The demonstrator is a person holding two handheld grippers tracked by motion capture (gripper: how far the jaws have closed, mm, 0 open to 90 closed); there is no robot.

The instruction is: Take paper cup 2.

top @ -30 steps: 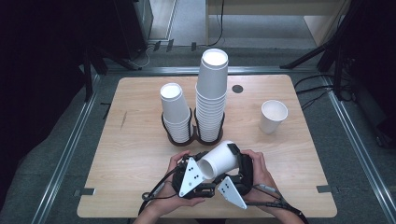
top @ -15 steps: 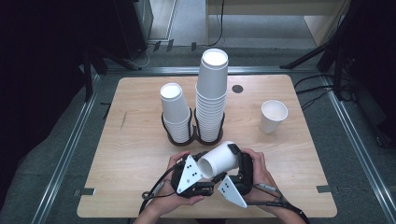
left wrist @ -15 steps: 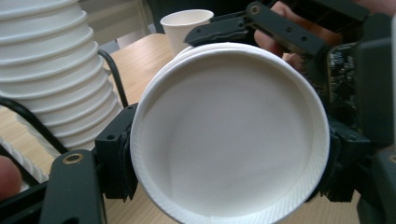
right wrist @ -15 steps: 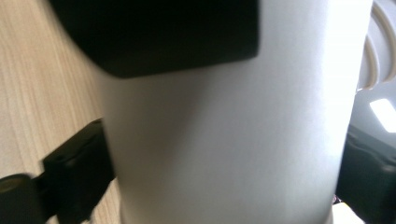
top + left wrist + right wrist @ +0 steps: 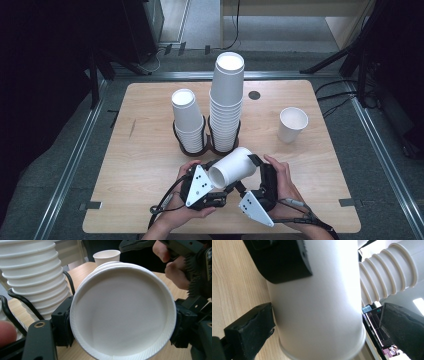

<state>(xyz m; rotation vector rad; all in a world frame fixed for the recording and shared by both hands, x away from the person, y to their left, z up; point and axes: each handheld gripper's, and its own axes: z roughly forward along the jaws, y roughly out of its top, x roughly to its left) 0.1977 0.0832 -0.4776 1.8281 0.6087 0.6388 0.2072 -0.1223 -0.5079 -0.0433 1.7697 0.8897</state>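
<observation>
We have a white paper cup (image 5: 234,169) lying on its side above the near edge of the surface (image 5: 150,150), just in front of 2 cup stacks in black wire holders. It is light and thin-walled, so it will crush or go oval under a hard squeeze, and its smooth coated side can slip. The rolled rim is the stiffest part; we would take hold across the body close to that rim, with gentle pressure.

The left hand-held gripper (image 5: 120,322) has closed across the cup near its mouth, both black jaws pressing on the wall. From the left gripper view it seems to be more than 1 cup nested together, since a second rim peeks behind the first, though we cannot be sure.

The right hand-held gripper (image 5: 324,322) has just been opening: the cup body sits between its jaws, 1 pad about touching and the other standing clear, so it has no hold.

A single upright cup (image 5: 292,124) stands well apart at the right.
</observation>
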